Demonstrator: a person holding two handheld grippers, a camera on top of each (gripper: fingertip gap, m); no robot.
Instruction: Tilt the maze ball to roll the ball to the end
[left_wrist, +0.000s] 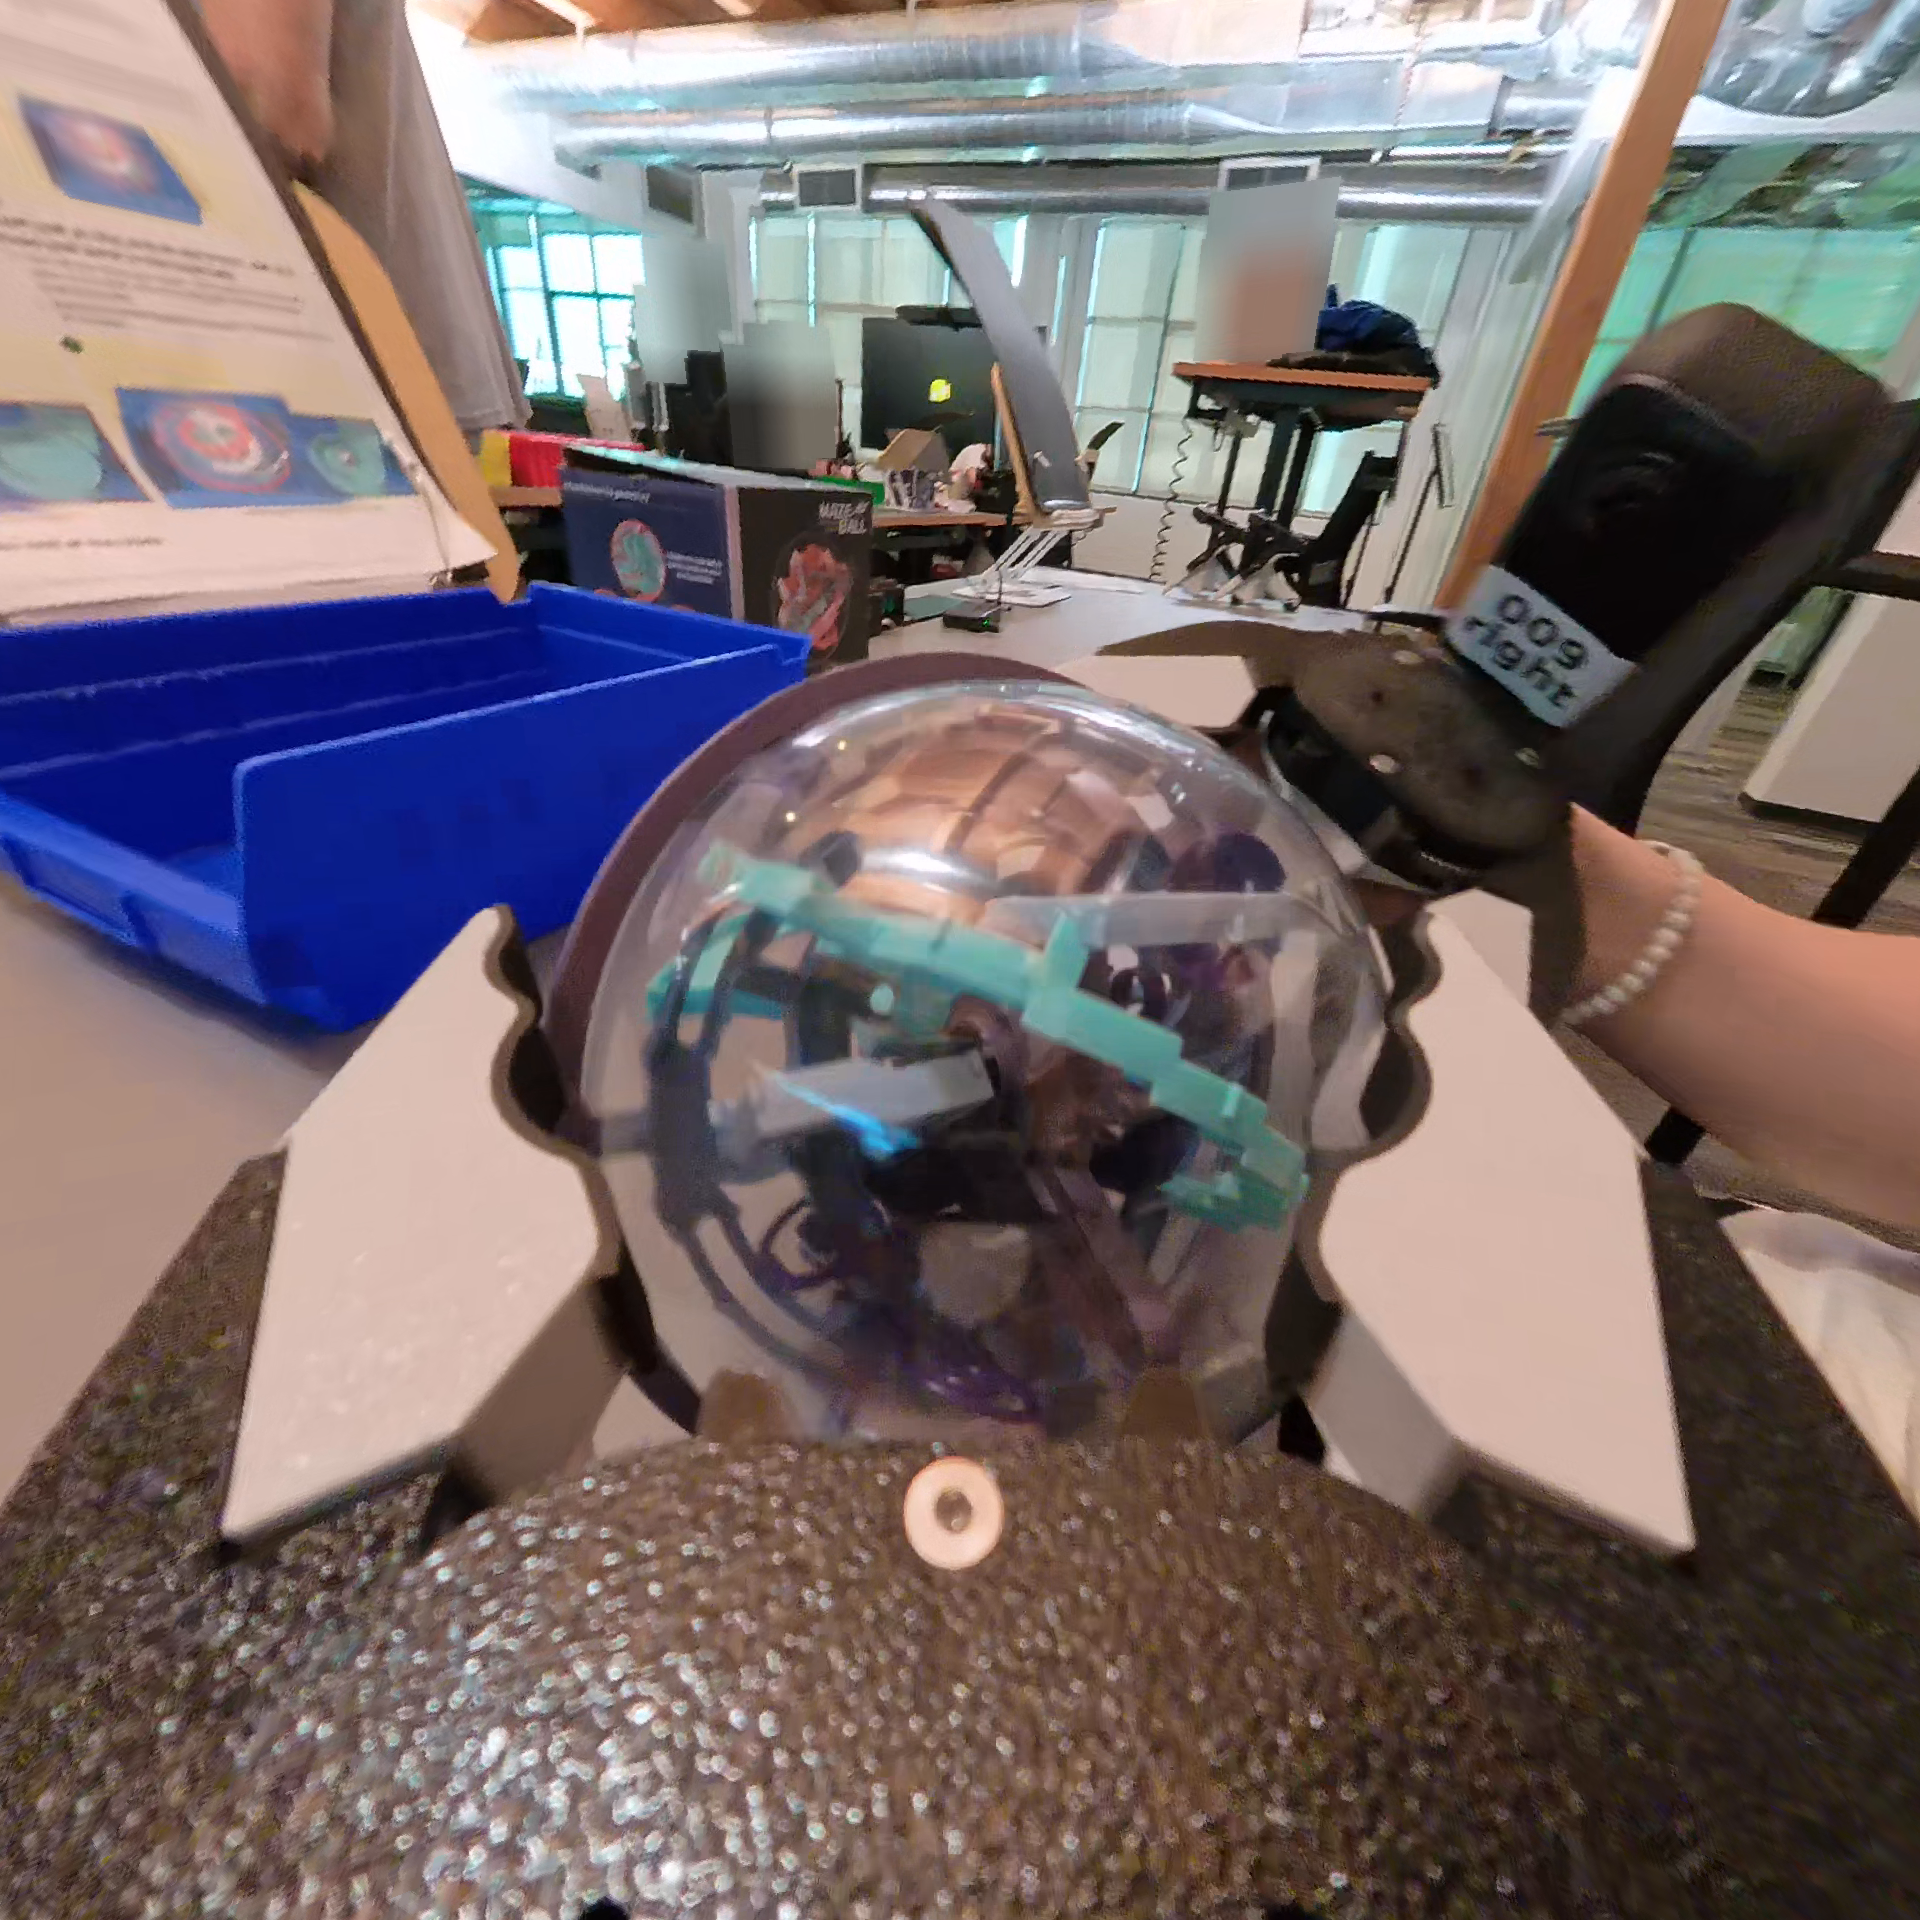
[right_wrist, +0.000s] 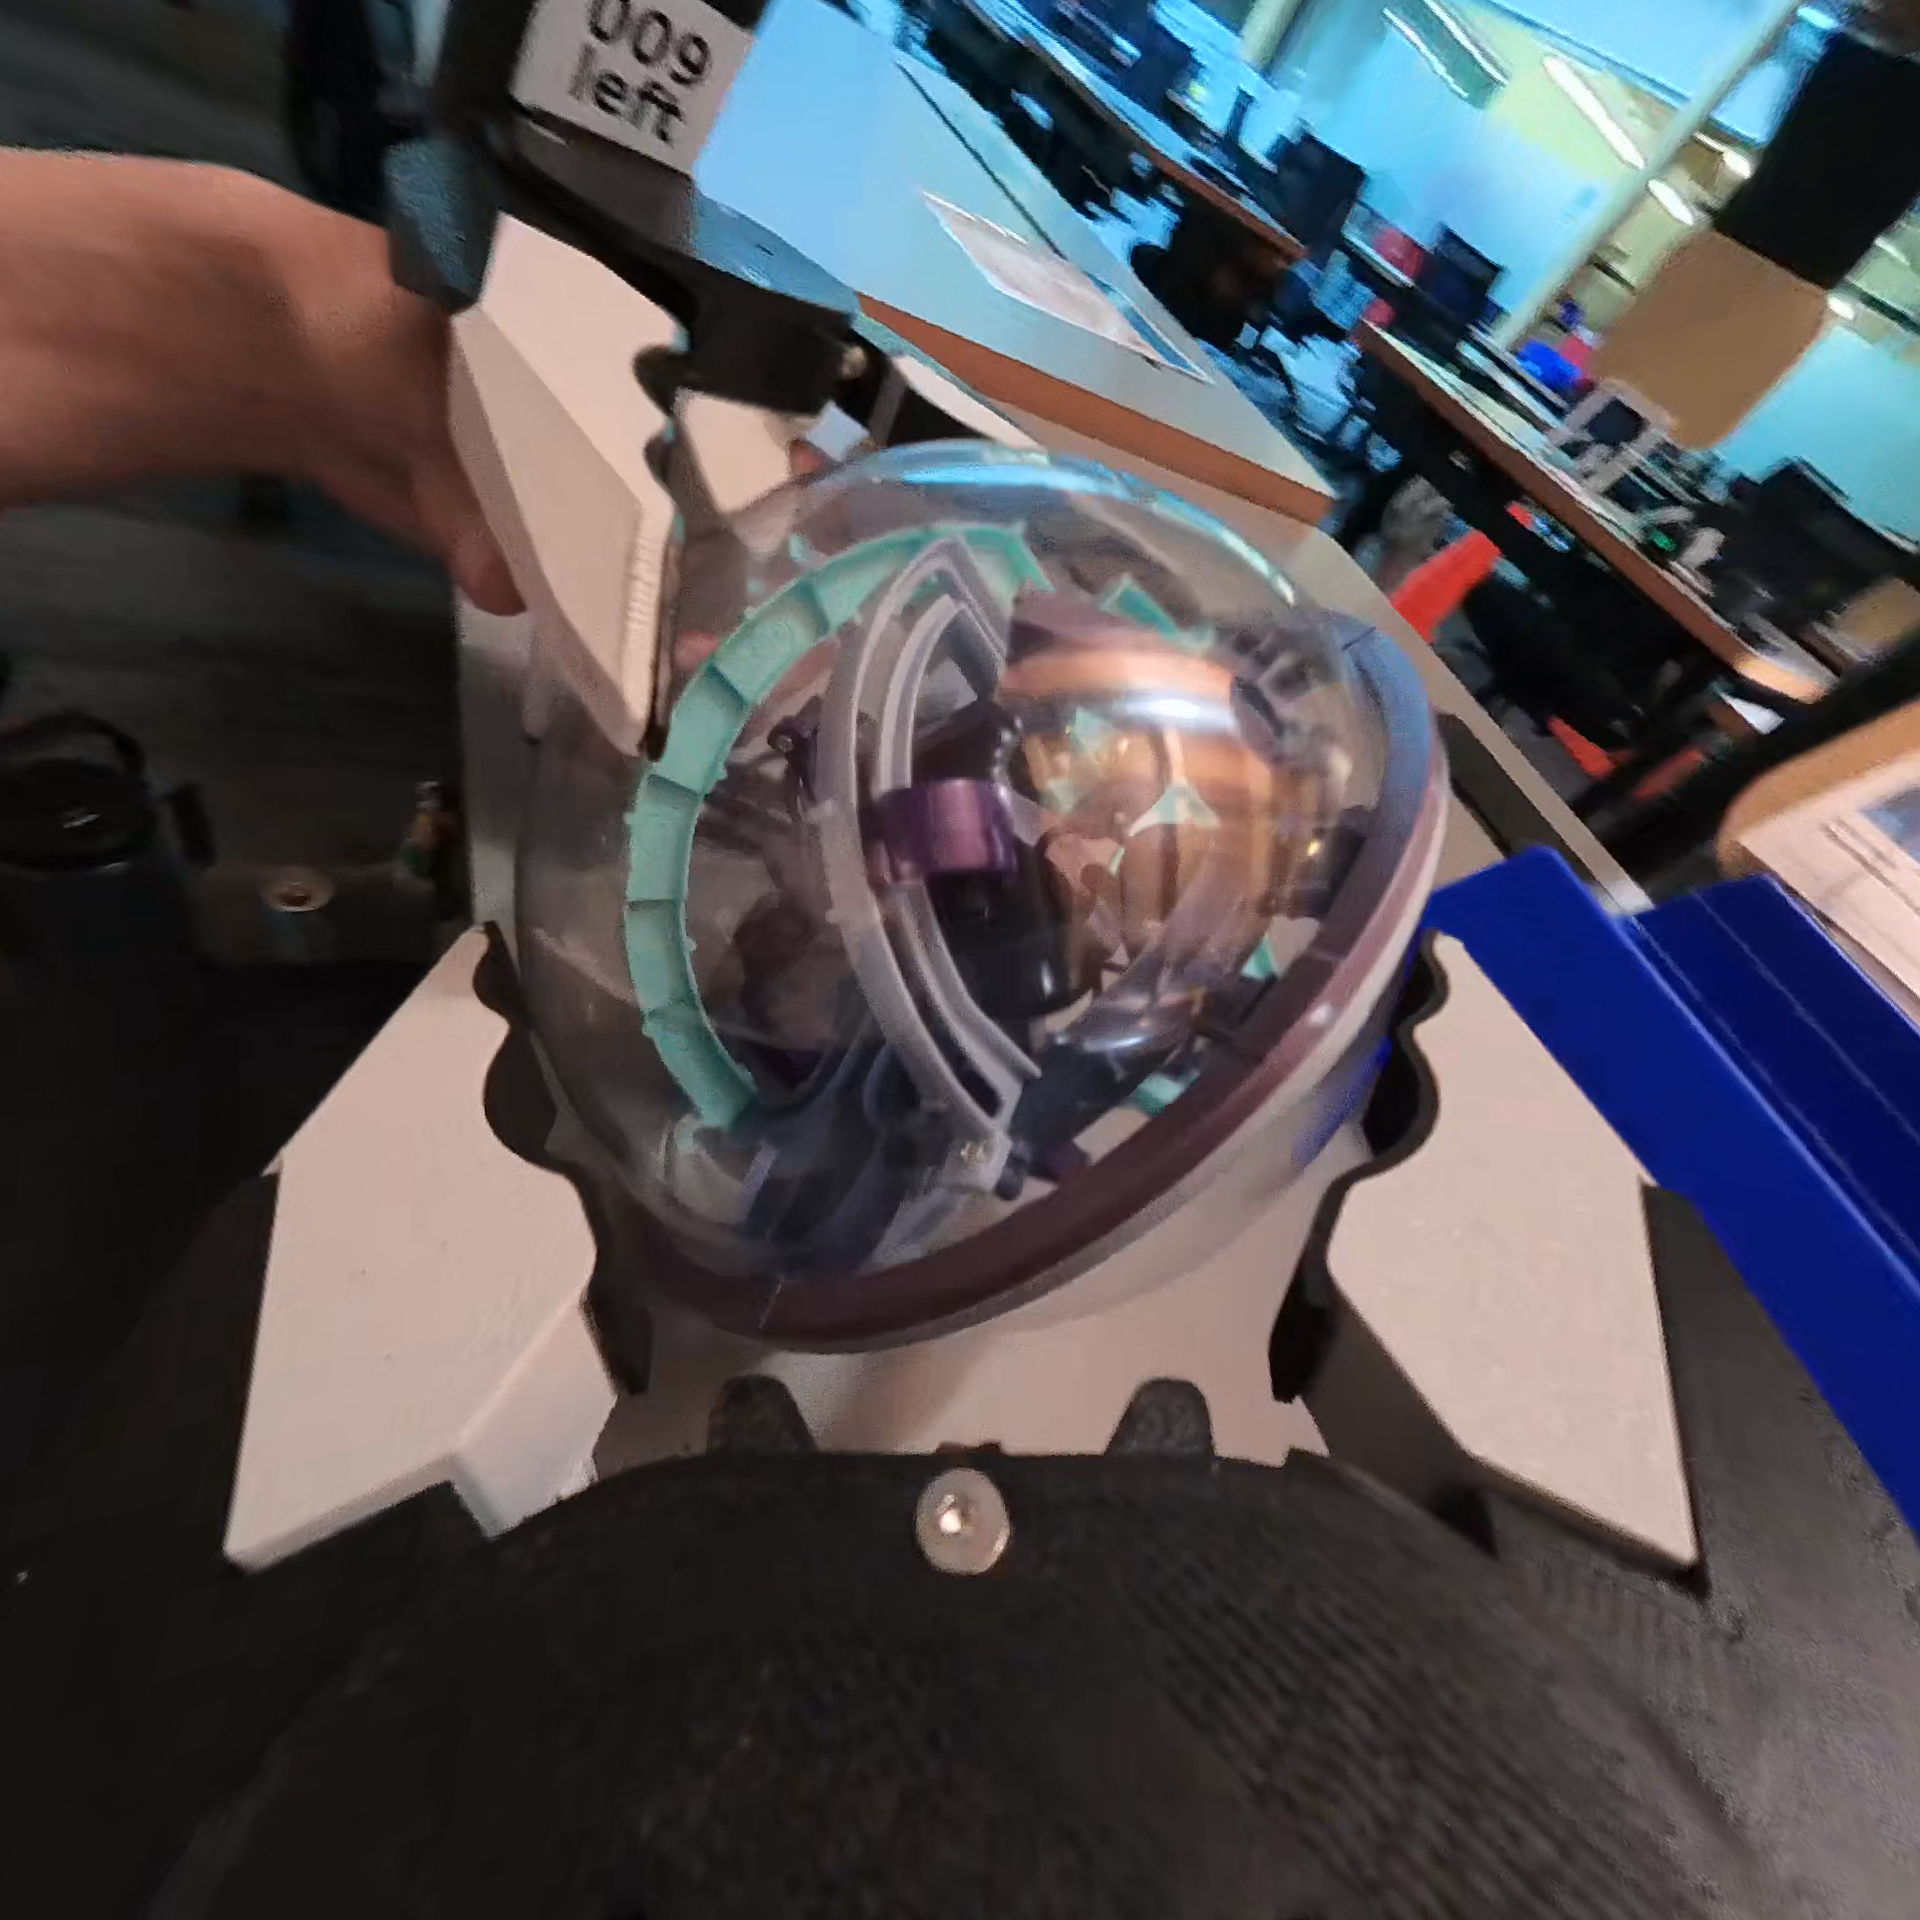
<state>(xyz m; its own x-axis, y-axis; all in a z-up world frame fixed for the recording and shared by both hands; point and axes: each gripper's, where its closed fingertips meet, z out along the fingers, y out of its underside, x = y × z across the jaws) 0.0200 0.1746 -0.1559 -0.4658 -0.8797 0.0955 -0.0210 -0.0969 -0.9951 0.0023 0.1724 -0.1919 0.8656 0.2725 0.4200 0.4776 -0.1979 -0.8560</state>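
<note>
You've got the maze ball (left_wrist: 966, 1039) clamped between both claws, left claw (left_wrist: 961, 997) and right claw (right_wrist: 961, 997) each grasping the clear sphere from opposite sides, lifted over the table (left_wrist: 94, 1122) beside the blue bin (left_wrist: 343, 800). Scalloped white fingers (left_wrist: 416, 1226) cradle the smooth, slippery shell; teal and grey tracks inside sit tilted.

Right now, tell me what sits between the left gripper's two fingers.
The clear maze ball fills the gap between the white fingers, touching both sides; the left wrist view shows it.
</note>
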